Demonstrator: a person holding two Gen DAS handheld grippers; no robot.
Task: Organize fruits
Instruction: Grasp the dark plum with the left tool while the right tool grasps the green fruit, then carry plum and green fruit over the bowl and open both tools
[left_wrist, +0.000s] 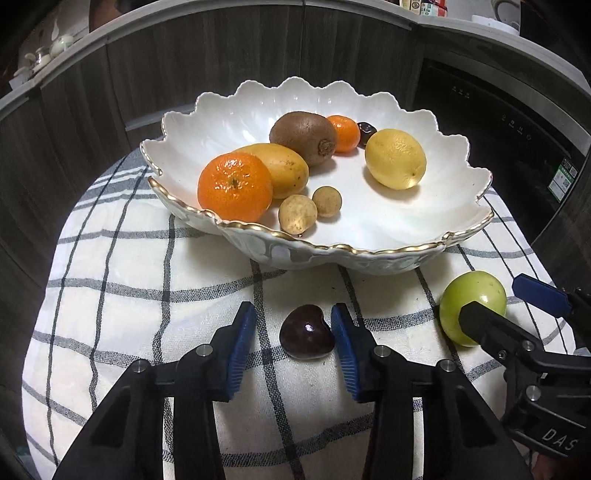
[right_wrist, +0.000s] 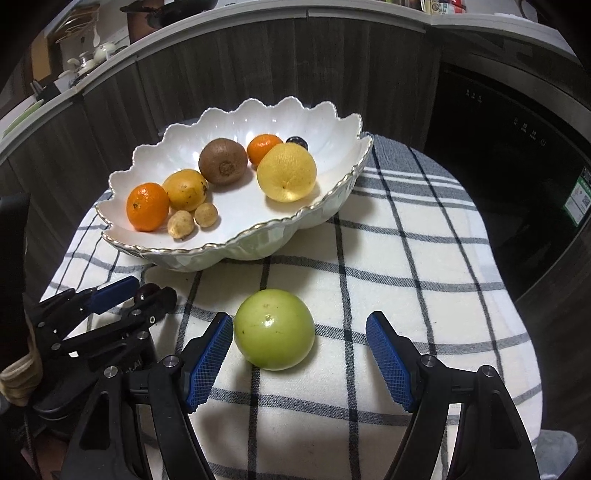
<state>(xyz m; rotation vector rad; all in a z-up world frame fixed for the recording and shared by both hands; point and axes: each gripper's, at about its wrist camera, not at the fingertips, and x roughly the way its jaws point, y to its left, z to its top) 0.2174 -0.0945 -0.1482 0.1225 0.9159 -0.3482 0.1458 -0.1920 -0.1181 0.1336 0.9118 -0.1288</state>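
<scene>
A white scalloped bowl (left_wrist: 369, 251) with a gold rim sits on a checked cloth (left_wrist: 129, 295). It holds two mandarins (left_wrist: 234, 186), a mango, a kiwi (left_wrist: 303, 133), a lemon (left_wrist: 395, 158), two small tan fruits and a dark fruit. My left gripper (left_wrist: 293, 328) is open around a dark cherry (left_wrist: 306, 338) lying on the cloth; its right pad touches or nearly touches the cherry. My right gripper (right_wrist: 299, 343) is open around a green fruit (right_wrist: 275, 328) on the cloth; the left pad is at its side and the right pad stands apart. Each gripper shows in the other view.
The cloth covers a small round table (right_wrist: 461, 295) with edges close on all sides. Dark wood cabinet fronts (left_wrist: 221, 55) stand behind, with a black appliance (right_wrist: 498, 147) at the right. Dishes and packets sit on the counter above.
</scene>
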